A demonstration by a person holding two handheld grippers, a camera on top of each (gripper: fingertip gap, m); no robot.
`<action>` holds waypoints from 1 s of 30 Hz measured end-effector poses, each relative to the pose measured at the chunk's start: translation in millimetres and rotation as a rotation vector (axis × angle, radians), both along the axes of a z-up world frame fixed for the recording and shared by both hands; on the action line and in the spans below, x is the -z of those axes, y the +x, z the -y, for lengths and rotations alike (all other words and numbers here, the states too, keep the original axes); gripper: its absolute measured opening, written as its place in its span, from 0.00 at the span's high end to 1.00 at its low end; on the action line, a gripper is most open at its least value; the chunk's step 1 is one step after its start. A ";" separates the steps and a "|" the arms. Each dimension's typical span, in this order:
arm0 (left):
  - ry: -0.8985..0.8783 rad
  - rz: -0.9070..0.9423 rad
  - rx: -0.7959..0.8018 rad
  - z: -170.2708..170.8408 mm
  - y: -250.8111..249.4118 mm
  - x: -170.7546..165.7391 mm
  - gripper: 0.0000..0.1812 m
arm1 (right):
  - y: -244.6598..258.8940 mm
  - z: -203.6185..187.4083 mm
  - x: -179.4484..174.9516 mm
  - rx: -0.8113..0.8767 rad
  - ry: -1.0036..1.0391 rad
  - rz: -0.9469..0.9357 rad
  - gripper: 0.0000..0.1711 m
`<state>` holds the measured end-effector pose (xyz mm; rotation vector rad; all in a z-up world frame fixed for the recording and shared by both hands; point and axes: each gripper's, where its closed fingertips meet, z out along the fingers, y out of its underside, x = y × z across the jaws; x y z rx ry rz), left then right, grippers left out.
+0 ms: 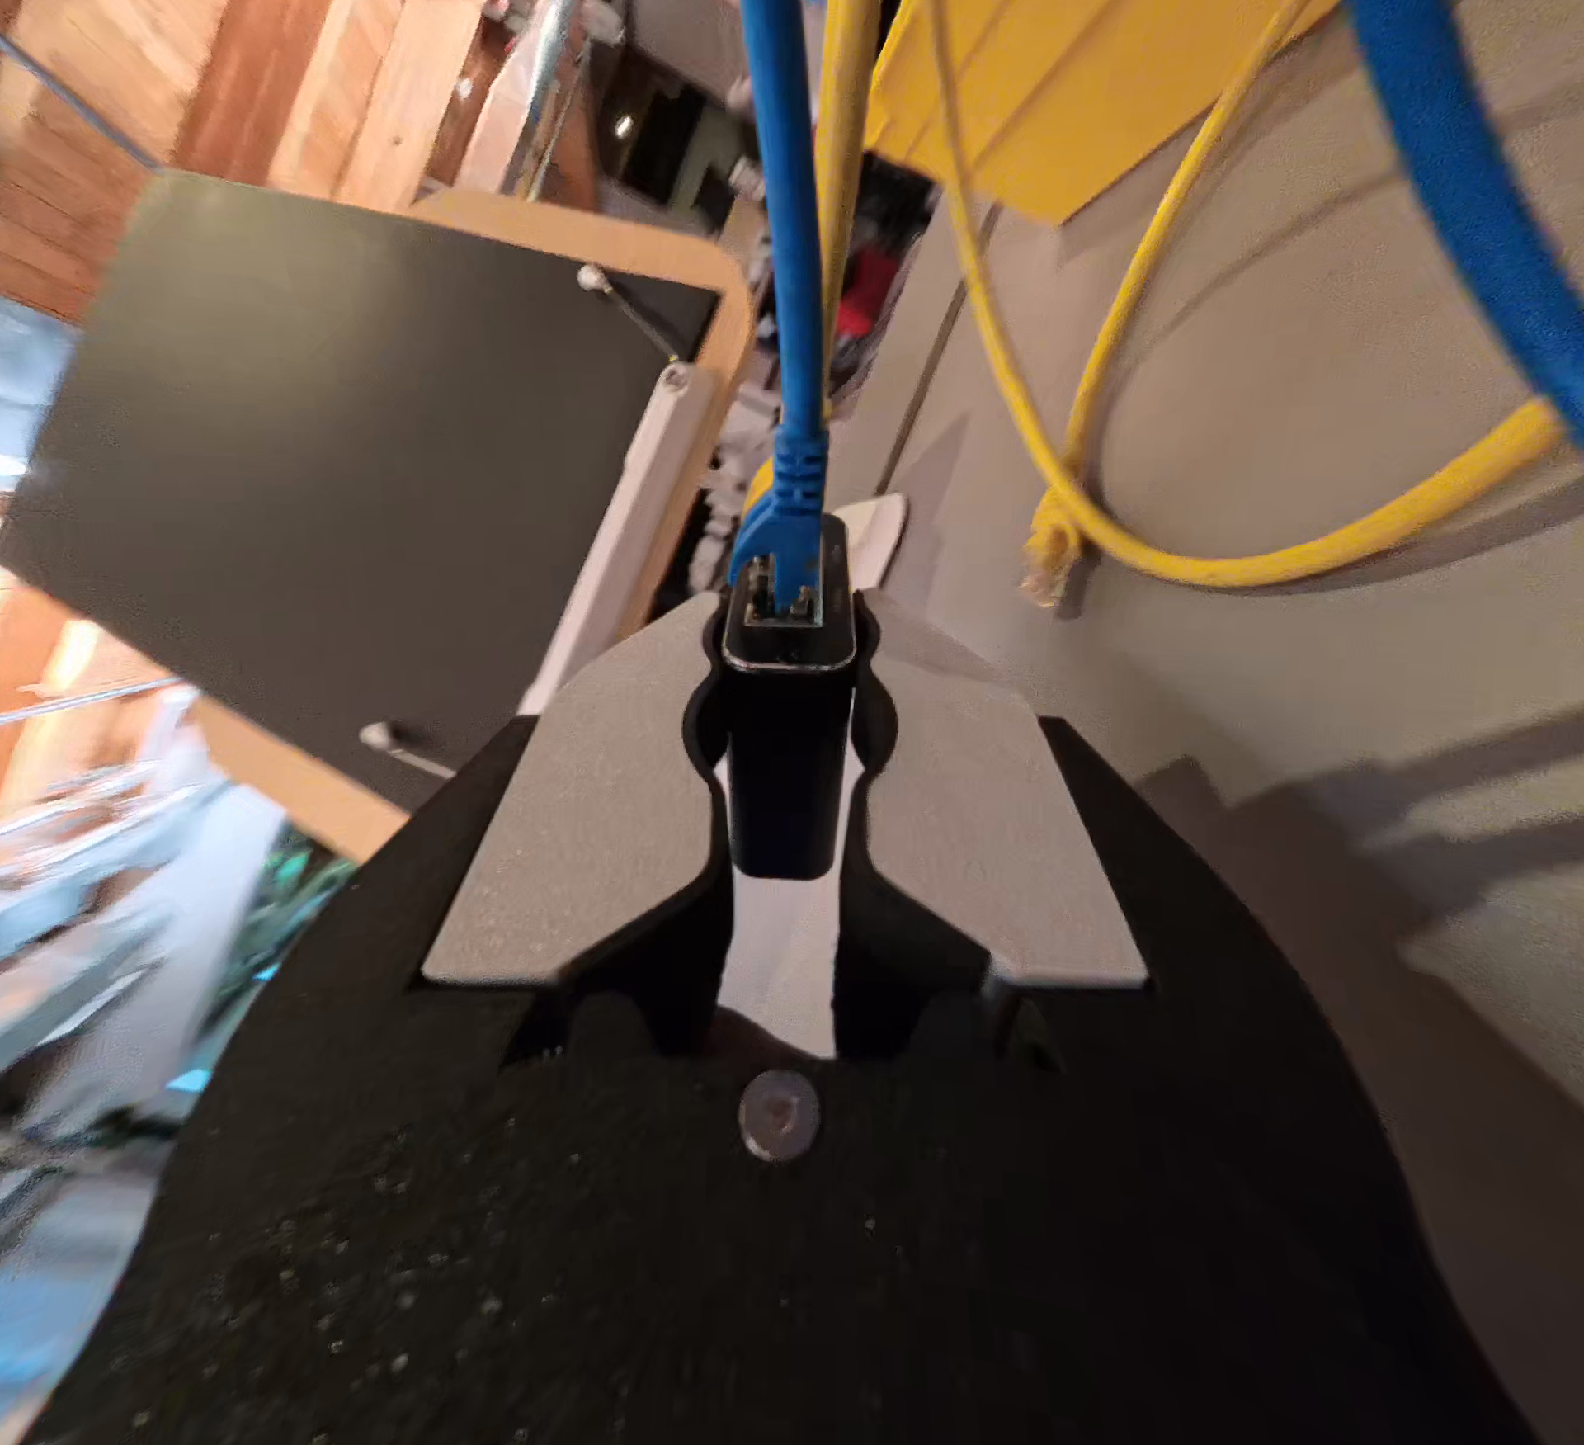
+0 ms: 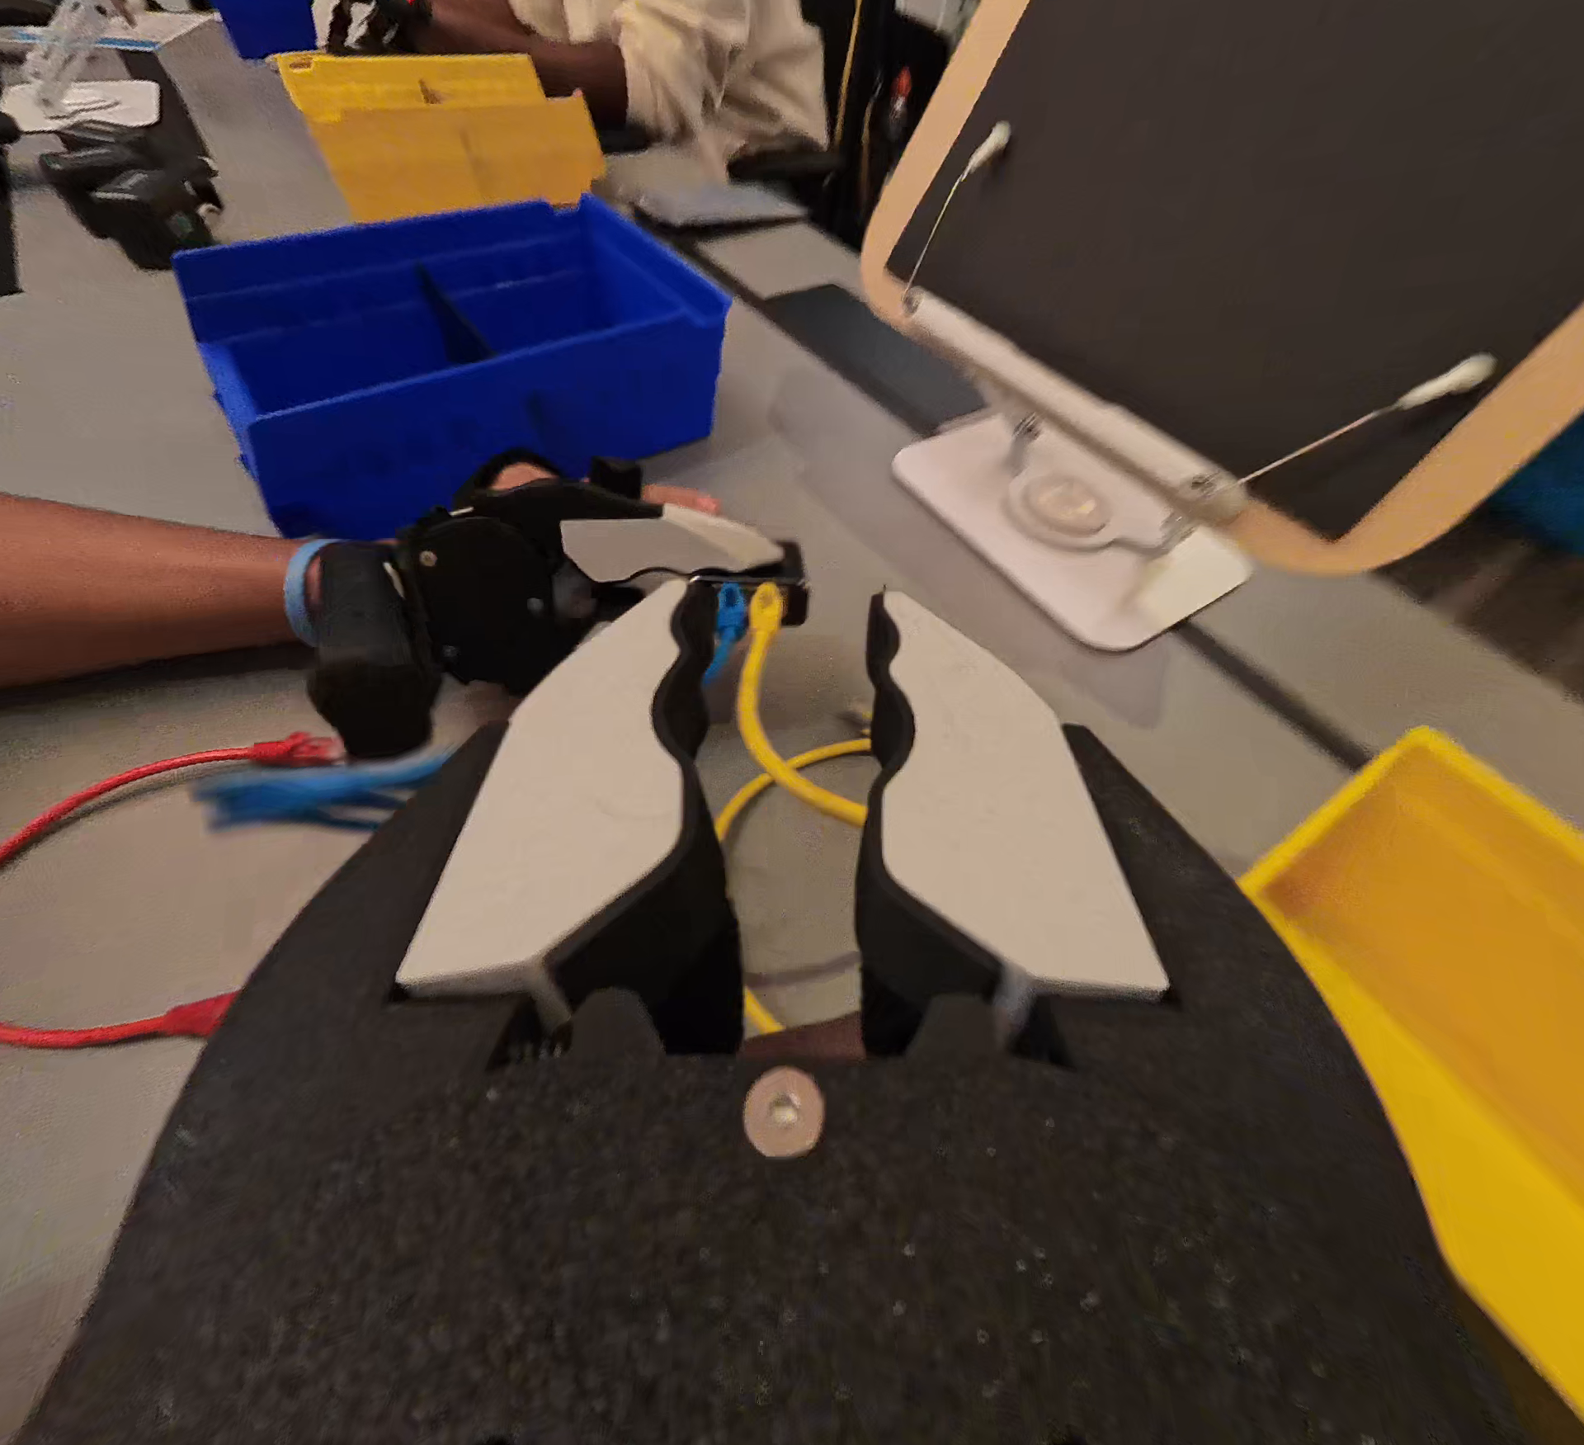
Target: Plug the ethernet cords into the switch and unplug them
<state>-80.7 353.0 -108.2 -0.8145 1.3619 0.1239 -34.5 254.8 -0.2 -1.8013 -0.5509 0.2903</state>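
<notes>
Two cords sit in the switch (image 1: 787, 726) my left tool (image 1: 784, 684) clamps; my right tool (image 2: 789, 632), spread empty at six o'clock, risks yanking the yellow cord (image 2: 759, 684) crooked.

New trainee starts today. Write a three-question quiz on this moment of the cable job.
1. True or false: the left gripper is shut on the switch.
2. Which cords are plugged into the switch: A) red and blue, B) blue cord and yellow cord, C) red only?
3. Fill in: the right gripper is ____ and holds nothing.

Key: 1 true; 2 B; 3 open.
</notes>
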 end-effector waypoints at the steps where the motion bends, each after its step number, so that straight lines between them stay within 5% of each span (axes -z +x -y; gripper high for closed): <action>1: -0.031 0.022 0.039 0.4 -0.7 -0.6 0.87 | 4.7 2.7 -8.9 0.002 0.039 0.035 0.80; 5: -0.156 0.043 0.111 0.5 -5.7 5.5 0.87 | 18.9 -4.5 -14.5 -0.043 0.102 0.296 0.81; 14: -0.235 -0.011 0.129 4.6 -5.6 17.1 0.86 | -45.5 -14.1 65.9 -0.483 -0.033 0.955 0.73; 19: -0.251 -0.027 0.171 18.2 -2.2 17.4 0.86 | -61.1 -33.3 84.7 -0.536 -0.029 1.126 0.75; 30: -0.256 -0.043 0.192 33.4 1.5 17.0 0.86 | -66.0 -41.3 116.5 -0.581 -0.009 1.176 0.82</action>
